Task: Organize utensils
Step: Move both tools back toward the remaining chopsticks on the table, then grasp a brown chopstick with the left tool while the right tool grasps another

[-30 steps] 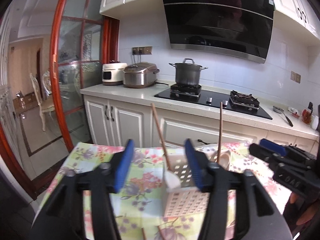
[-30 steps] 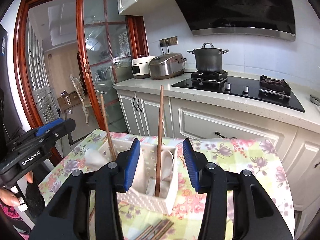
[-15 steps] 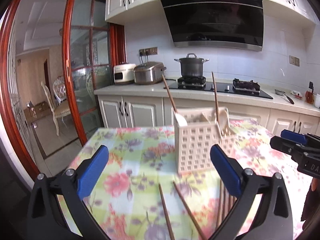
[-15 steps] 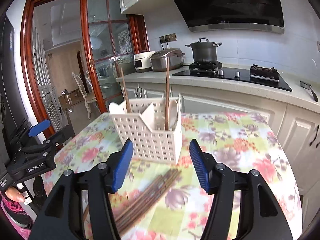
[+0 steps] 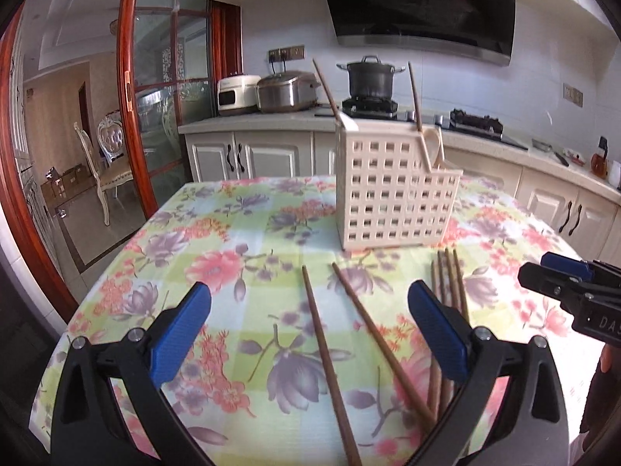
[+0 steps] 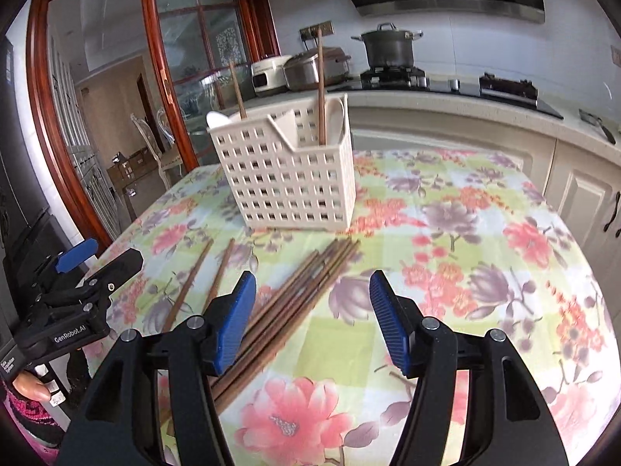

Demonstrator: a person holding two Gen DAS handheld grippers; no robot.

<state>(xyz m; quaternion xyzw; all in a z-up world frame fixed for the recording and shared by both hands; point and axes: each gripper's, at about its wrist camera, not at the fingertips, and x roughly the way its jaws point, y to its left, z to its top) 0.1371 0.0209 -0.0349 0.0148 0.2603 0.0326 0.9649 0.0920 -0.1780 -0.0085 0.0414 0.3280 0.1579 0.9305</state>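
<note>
A cream slotted utensil basket stands on the floral tablecloth. It holds two upright chopsticks and white spoons. Two loose brown chopsticks lie on the cloth between my left gripper's jaws. A bundle of several chopsticks lies in front of the basket, by my right gripper's left jaw. My left gripper is open and empty, low over the table. My right gripper is open and empty, and it also shows in the left wrist view.
The round table has its edge near on all sides. Behind it runs a kitchen counter with a rice cooker, a pot on the hob and cabinets. A red-framed glass door stands at left.
Both grippers have pulled back and lowered from the basket toward the table's near side. Both have opened wider. The loose chopsticks on the cloth have come into view.
</note>
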